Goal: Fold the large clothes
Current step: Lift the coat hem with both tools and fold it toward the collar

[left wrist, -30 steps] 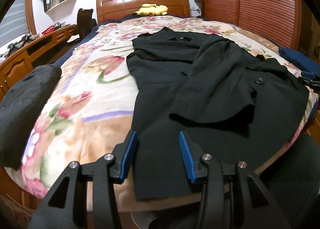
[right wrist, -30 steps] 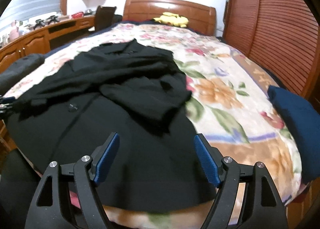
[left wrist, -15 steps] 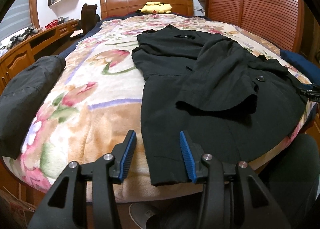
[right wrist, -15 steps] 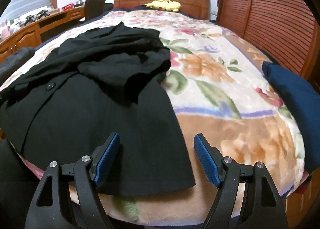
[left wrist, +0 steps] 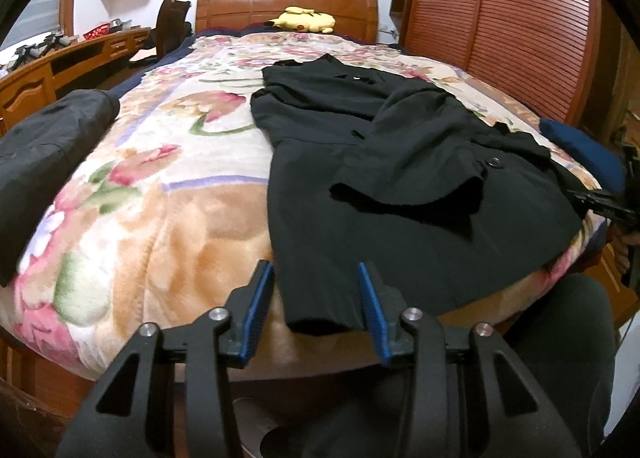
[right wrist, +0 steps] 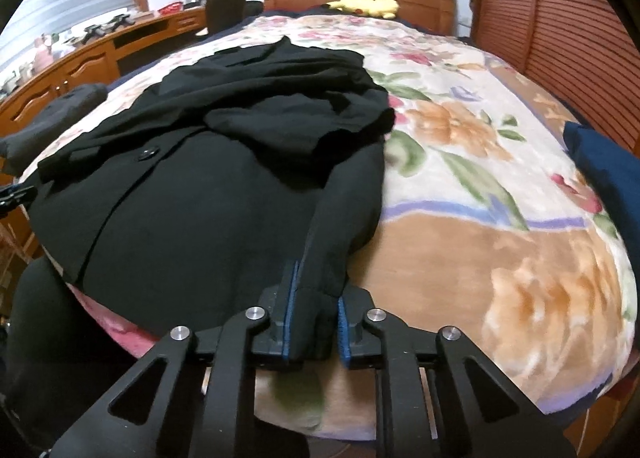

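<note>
1. Left wrist view: bed (left wrist: 132,194) under a floral blanket; black coat (left wrist: 360,178) spread across its middle and near edge, sleeves crossed over the front.
2. Black jacket (left wrist: 44,146) and blue bundle (left wrist: 580,146) lie at the bed's sides, clear of the coat.
3. My right gripper (right wrist: 313,332): jaws have just closed, pinching the coat's right hem corner.
4. My left gripper (left wrist: 316,306): jaws have been narrowing, part open, hem corner between, unpinched. Advice: pinch, then lift both corners level.

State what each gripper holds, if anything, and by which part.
The right gripper has just closed on the black coat, pinching its bottom hem corner. The left gripper holds nothing: its jaws stand open around the coat's other hem corner.
</note>
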`<state>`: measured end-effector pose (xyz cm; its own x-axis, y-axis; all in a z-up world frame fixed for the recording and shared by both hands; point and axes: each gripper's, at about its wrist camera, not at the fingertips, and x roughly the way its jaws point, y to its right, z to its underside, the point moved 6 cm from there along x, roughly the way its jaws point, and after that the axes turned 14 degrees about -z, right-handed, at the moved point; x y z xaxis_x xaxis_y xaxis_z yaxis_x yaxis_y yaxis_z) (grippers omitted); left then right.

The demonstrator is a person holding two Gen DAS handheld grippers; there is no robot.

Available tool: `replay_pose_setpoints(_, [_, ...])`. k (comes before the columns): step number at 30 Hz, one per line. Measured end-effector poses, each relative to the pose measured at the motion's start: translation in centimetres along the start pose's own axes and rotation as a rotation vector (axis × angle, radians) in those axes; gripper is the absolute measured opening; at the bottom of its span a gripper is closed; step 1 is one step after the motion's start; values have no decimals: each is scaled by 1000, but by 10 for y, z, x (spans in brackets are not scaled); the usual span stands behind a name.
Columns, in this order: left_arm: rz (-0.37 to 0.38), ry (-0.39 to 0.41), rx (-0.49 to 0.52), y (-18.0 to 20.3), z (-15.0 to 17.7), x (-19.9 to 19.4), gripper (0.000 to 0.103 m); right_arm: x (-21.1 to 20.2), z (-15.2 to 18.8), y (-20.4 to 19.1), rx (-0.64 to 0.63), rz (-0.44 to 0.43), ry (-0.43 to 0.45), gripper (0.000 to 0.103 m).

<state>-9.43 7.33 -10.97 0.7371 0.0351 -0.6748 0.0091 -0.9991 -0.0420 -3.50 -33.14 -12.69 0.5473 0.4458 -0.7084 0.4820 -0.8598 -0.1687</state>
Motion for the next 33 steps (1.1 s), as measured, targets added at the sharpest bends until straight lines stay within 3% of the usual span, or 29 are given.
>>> replay_pose_setpoints(5, [23, 16, 8, 4, -3, -6, 3, -2, -6, -10, -10, -24, 31, 8])
replay_pose_setpoints(6, [36, 44, -11, 3, -6, -12, 2, -3, -8, -11, -10, -30, 43, 8])
replay_pose_setpoints(18, [23, 266, -36, -2, -63, -87, 0, -64, -52, -24, -23, -58, 212, 5])
replay_pose_setpoints(33, [-3, 446, -94, -42, -102, -173, 0, -154, -98, -80, -149, -80, 364, 5])
